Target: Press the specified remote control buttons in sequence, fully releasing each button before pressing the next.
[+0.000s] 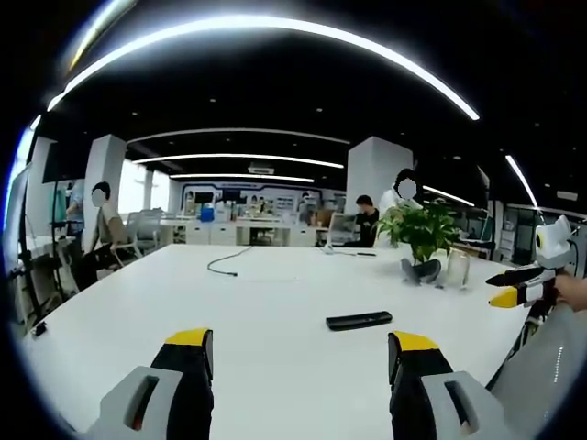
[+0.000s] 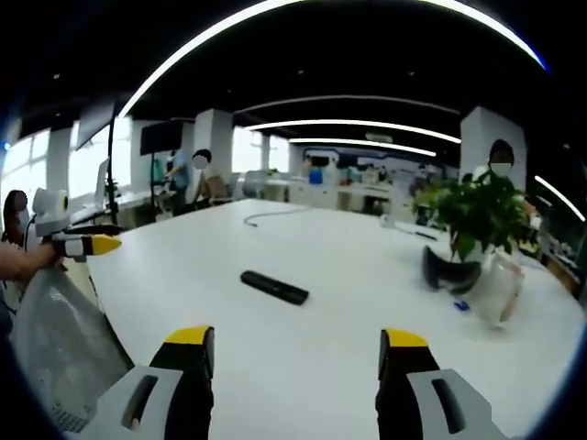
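Black remote control lies on the white table, untouched; both tools spread wide.

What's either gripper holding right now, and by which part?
Nothing. Both the left gripper and the right gripper are open with bare fingers, and the remote control lies untouched on the white table.

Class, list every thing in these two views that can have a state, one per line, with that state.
Left gripper: open, above the table, holding nothing.
Right gripper: open, holding nothing.
Remote control: lying flat on the white table, untouched.
Potted plant: upright.
Cable: lying loose on the table.
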`<move>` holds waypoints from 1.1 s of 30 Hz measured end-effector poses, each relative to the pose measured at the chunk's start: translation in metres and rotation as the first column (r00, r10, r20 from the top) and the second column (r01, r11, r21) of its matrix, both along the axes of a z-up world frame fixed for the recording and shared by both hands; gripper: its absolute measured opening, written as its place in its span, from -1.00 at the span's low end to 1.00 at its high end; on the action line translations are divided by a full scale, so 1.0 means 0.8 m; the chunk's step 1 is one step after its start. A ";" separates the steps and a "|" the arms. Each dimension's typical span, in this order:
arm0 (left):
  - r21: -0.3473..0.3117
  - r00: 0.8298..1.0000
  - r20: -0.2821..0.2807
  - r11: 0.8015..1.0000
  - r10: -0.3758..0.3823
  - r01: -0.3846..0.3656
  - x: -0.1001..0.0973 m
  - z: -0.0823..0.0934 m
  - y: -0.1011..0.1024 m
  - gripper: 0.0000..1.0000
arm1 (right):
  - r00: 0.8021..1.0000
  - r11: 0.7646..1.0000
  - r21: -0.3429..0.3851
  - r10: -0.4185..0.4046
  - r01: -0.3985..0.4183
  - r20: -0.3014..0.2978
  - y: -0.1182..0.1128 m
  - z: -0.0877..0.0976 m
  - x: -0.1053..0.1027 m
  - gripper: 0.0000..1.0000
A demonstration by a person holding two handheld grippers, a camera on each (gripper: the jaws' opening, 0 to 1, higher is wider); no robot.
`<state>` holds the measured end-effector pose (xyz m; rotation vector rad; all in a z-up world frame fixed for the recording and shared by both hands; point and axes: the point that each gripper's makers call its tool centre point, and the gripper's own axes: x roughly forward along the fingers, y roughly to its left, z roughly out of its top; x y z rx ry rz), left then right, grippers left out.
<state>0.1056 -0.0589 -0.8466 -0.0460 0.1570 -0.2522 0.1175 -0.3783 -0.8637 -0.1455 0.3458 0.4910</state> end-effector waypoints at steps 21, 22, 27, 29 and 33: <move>0.010 0.999 -0.031 1.000 -0.024 0.024 0.001 -0.008 -0.004 0.56 | 1.000 0.999 -0.039 0.000 0.001 0.010 0.004 0.000 -0.001 0.44; 0.011 0.999 -0.030 1.000 -0.026 0.026 0.001 -0.008 -0.004 0.54 | 1.000 0.999 -0.037 -0.005 0.006 0.009 0.003 0.000 0.000 0.44; -0.004 0.999 -0.022 0.999 -0.040 0.040 0.000 -0.006 -0.007 0.51 | 0.999 0.999 -0.020 -0.041 0.041 0.006 -0.005 0.001 0.001 0.42; -0.003 0.999 -0.025 0.999 -0.043 0.043 0.000 -0.006 -0.007 0.51 | 0.998 0.998 -0.011 -0.064 0.064 -0.006 -0.010 -0.001 0.002 0.42; -0.039 0.999 0.003 0.999 -0.033 0.033 -0.001 0.002 -0.005 0.51 | 0.997 0.997 0.031 -0.074 0.074 -0.013 -0.012 0.001 0.001 0.40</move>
